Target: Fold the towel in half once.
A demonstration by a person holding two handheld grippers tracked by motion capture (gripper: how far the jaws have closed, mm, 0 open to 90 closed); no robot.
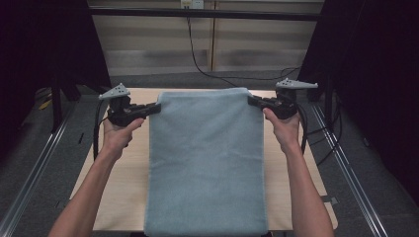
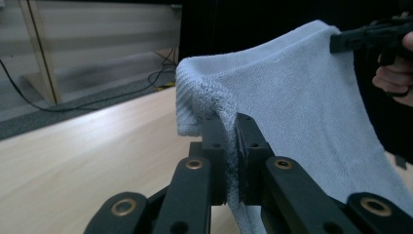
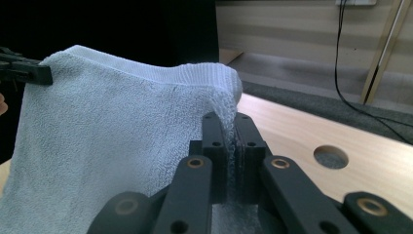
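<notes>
High view: the pale blue terry-cloth towel [image 1: 206,163] hangs over the light wooden table [image 1: 123,197], its 2 far corners (11 and 1 o'clock) pinched by the left gripper [image 1: 157,107] and right gripper [image 1: 251,100]. Soft, light and limp, it is probably best held at the hemmed corners.

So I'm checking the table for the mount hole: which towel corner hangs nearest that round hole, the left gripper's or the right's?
The right gripper holds that corner; the round hole lies beside it in the wooden table.
</notes>
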